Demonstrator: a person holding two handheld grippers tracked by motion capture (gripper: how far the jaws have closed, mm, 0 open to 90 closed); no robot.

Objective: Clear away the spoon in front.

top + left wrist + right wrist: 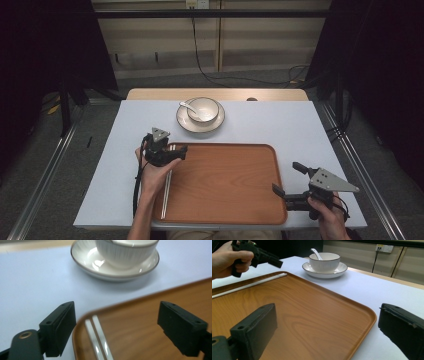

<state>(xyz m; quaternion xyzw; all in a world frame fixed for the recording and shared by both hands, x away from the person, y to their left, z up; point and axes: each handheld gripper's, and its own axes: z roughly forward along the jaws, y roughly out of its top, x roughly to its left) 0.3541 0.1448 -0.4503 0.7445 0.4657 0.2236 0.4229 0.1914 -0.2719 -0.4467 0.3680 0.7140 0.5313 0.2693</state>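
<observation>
Lying along the left edge of the wooden tray [225,185], the white chopsticks [167,187] run lengthwise toward and away from the person, directly beneath and just ahead of the left gripper [116,325], whose jaws stand apart and empty. That hand is far nearer; the right gripper [290,177], also spread open, hovers past the tray's right edge over the worktop [280,122].

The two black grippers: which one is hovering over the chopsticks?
The left gripper, jaws open, is above the far end of the white chopsticks on the tray's left edge. The right gripper straddles the tray's right rim, well away from them.
</observation>
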